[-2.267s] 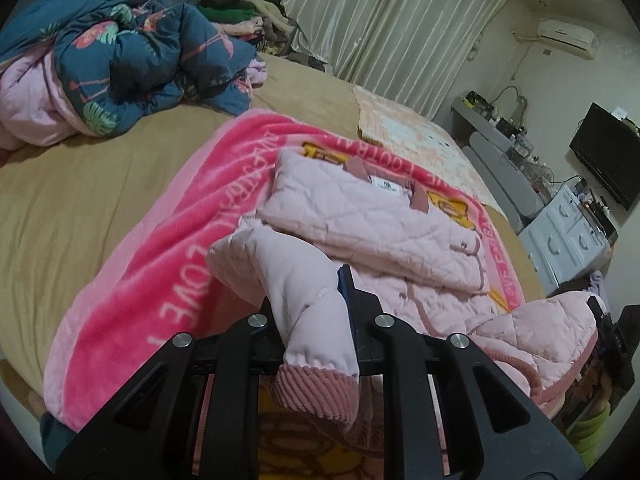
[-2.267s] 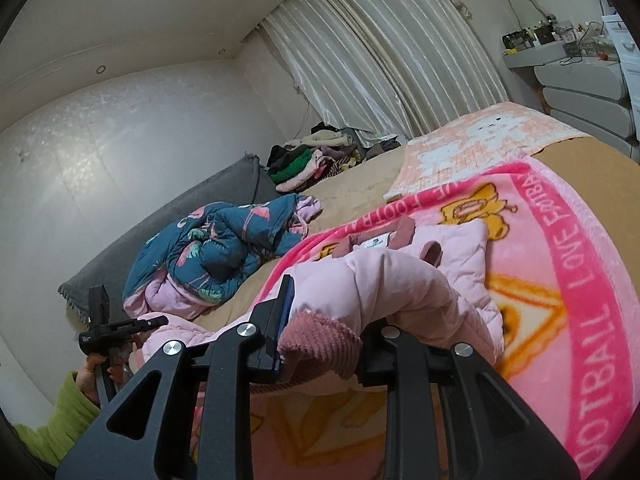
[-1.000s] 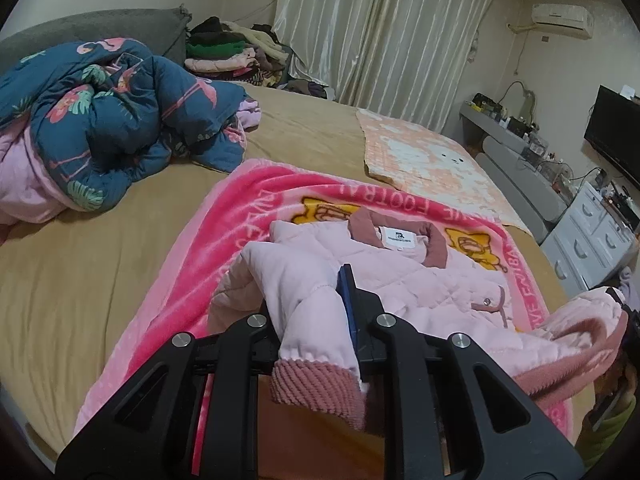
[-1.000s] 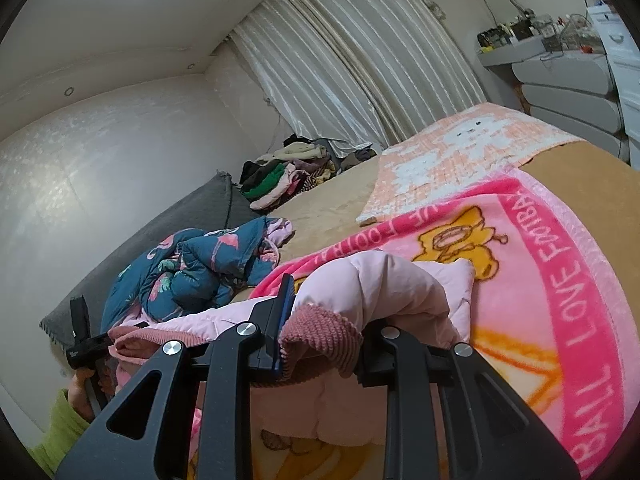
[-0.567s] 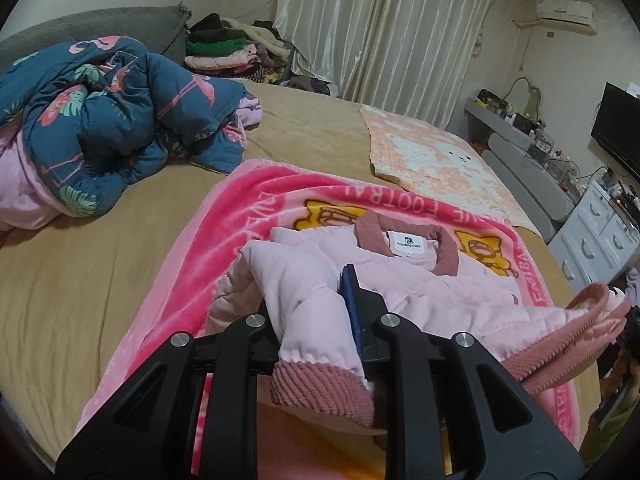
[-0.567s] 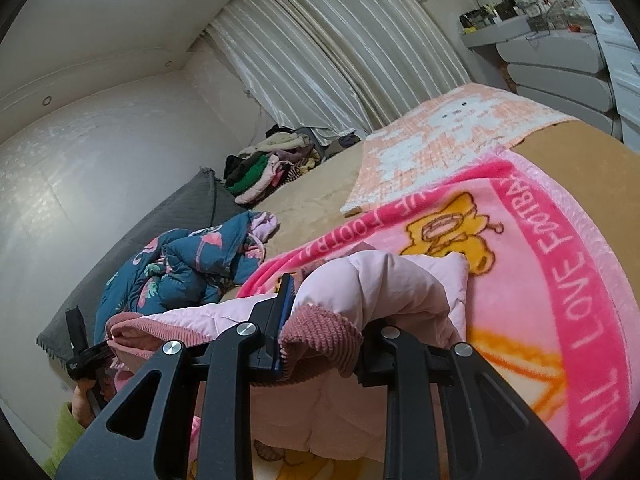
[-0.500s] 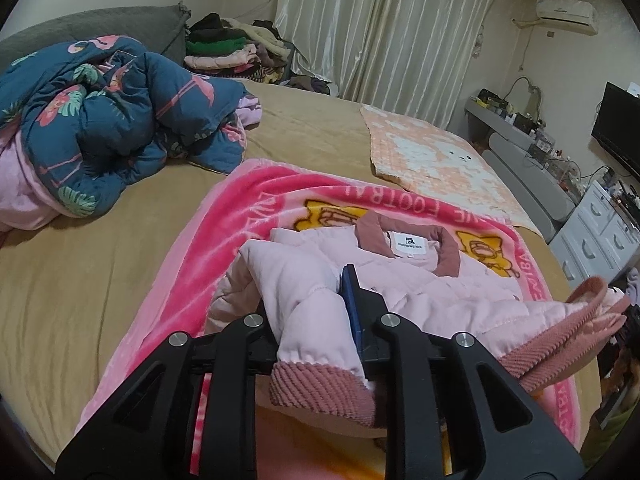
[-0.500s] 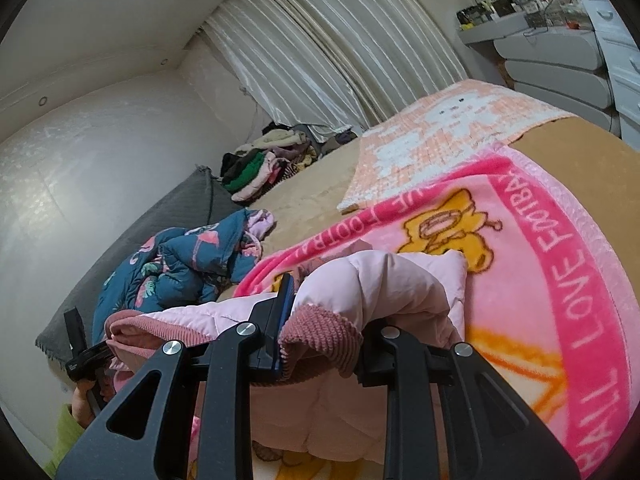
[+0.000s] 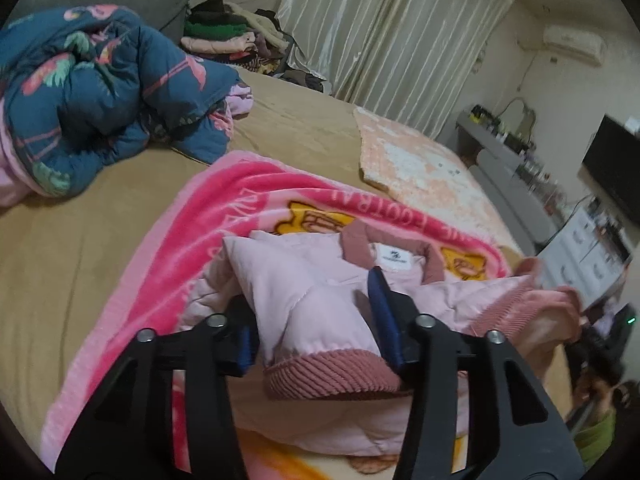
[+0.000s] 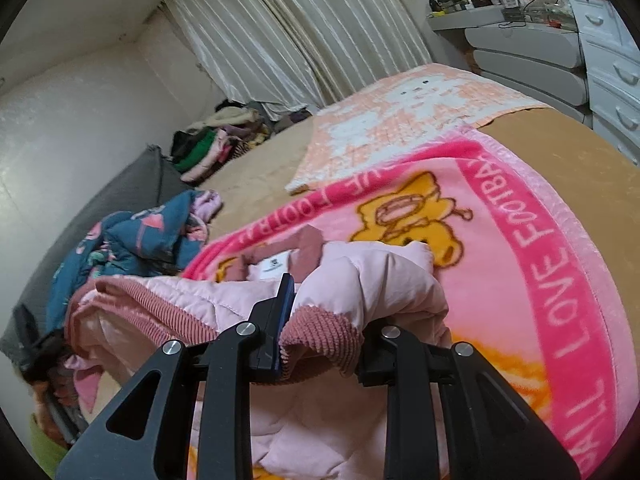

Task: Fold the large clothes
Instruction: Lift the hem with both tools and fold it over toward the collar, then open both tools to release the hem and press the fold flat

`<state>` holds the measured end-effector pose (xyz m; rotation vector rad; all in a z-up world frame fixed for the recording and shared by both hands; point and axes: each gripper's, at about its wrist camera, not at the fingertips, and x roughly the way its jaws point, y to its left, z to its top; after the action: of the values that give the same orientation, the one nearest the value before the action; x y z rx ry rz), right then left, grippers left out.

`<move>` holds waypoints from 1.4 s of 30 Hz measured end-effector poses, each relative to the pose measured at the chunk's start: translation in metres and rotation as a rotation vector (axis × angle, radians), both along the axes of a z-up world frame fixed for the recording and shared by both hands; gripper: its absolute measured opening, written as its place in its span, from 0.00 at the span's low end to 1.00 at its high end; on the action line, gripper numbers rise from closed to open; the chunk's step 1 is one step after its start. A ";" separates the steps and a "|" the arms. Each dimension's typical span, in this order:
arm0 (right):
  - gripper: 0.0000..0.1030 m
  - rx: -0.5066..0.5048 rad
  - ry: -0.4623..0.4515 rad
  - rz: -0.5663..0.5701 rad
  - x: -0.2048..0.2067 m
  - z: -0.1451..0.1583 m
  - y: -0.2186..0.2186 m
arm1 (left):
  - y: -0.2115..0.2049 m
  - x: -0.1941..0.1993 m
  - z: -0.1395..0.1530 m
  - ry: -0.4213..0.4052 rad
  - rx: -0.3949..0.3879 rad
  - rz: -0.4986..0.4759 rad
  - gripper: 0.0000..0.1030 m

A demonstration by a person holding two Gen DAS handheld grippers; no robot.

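The pink jacket (image 9: 312, 280) lies on a pink blanket (image 9: 172, 240) on the bed (image 9: 80, 216), its collar (image 9: 384, 246) on the far side. The left tongs (image 9: 316, 344) are pinching one ribbed cuff (image 9: 328, 376) of the jacket, and the sleeve rises between the two fingers. The right tongs (image 10: 324, 332) are pinching the other cuff (image 10: 320, 332) in the same way. The jacket's ribbed hem (image 10: 160, 304) is lifted between the two tongs, above the body of the jacket.
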<state>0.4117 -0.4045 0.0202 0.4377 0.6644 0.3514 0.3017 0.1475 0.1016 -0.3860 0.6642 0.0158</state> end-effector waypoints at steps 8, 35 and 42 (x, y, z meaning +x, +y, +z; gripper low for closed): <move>0.24 -0.012 0.048 -0.026 0.022 -0.014 0.007 | -0.005 -0.005 0.007 -0.075 -0.009 -0.022 0.67; 0.95 -0.169 -0.090 -0.131 -0.025 -0.010 0.019 | 0.009 0.000 -0.080 -0.019 0.222 -0.009 0.89; 0.96 -0.336 -0.023 -0.164 -0.052 -0.060 0.014 | 0.014 -0.001 -0.097 0.027 0.239 -0.043 0.91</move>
<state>0.3599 -0.3902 -0.0399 0.1650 0.6459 0.0859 0.3004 0.1612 0.0044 -0.1420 0.6885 0.0593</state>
